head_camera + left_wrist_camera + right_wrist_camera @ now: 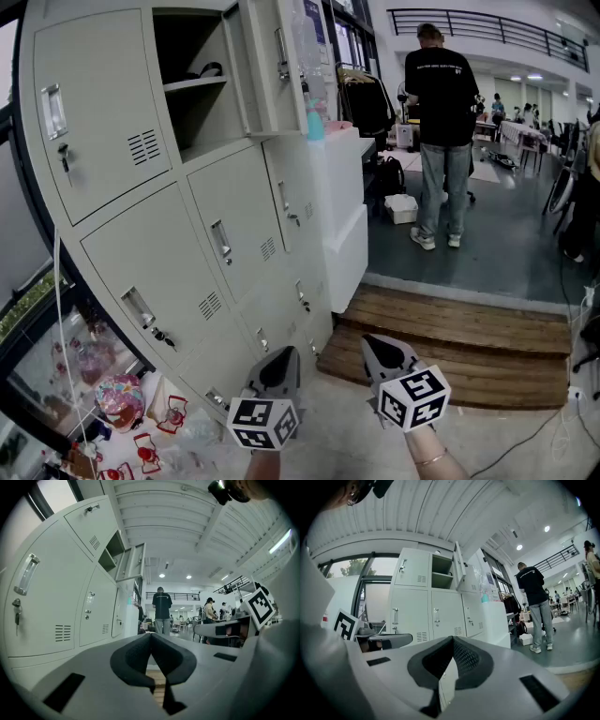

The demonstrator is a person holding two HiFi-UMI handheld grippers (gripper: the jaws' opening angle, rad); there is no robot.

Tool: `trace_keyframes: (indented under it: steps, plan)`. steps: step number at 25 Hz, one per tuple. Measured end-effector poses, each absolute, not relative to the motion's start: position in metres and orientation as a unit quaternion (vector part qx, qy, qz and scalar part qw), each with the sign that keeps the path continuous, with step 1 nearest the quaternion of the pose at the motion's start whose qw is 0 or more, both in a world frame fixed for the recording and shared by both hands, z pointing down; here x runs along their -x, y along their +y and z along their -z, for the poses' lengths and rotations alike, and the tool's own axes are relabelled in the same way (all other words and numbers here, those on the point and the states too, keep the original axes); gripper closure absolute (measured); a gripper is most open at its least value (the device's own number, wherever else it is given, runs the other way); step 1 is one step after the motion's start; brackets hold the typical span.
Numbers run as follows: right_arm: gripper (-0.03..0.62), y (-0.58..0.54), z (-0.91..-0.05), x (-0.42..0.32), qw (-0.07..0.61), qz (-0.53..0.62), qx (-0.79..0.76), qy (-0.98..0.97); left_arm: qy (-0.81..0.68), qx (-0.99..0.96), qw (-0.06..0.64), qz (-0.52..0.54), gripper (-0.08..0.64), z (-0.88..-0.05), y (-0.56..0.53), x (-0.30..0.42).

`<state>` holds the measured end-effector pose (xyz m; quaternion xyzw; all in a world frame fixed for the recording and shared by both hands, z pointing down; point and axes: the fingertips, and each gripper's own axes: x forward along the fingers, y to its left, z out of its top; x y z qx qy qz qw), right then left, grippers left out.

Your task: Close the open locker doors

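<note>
A bank of pale grey lockers (187, 234) fills the left of the head view. One upper door (272, 66) stands open, showing a shelf (192, 84) inside; the same open door (133, 562) shows in the left gripper view and also high up as door (458, 566) in the right gripper view. The other doors are closed. My left gripper (281, 361) and right gripper (384, 349) are low in front of the lockers, both shut with nothing between the jaws, well below the open door. The jaws of the left gripper (151, 637) and the right gripper (452, 639) meet at the tips.
A white cabinet (342, 216) with a teal bottle (315, 122) stands beside the lockers. A person (441, 131) stands with their back to me on the grey floor beyond a wooden step (459, 337). Toys and clutter (122, 403) lie low at left. A cable (539, 431) runs at right.
</note>
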<state>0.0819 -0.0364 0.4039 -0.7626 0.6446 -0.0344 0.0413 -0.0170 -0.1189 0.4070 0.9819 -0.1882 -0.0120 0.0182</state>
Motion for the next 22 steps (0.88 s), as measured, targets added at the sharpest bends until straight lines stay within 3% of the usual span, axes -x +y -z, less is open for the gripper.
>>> trace_keyframes:
  steps: [14,22]
  plan:
    - [0.597,-0.013,-0.417,-0.093,0.072,0.044,0.747,0.660,-0.195,-0.981,0.024,0.001,0.541,-0.417,-0.105,0.008]
    - [0.558,-0.017,-0.349,-0.112,0.106,-0.020,0.724,0.681,-0.215,-0.976,-0.018,0.032,0.541,-0.368,-0.108,0.004]
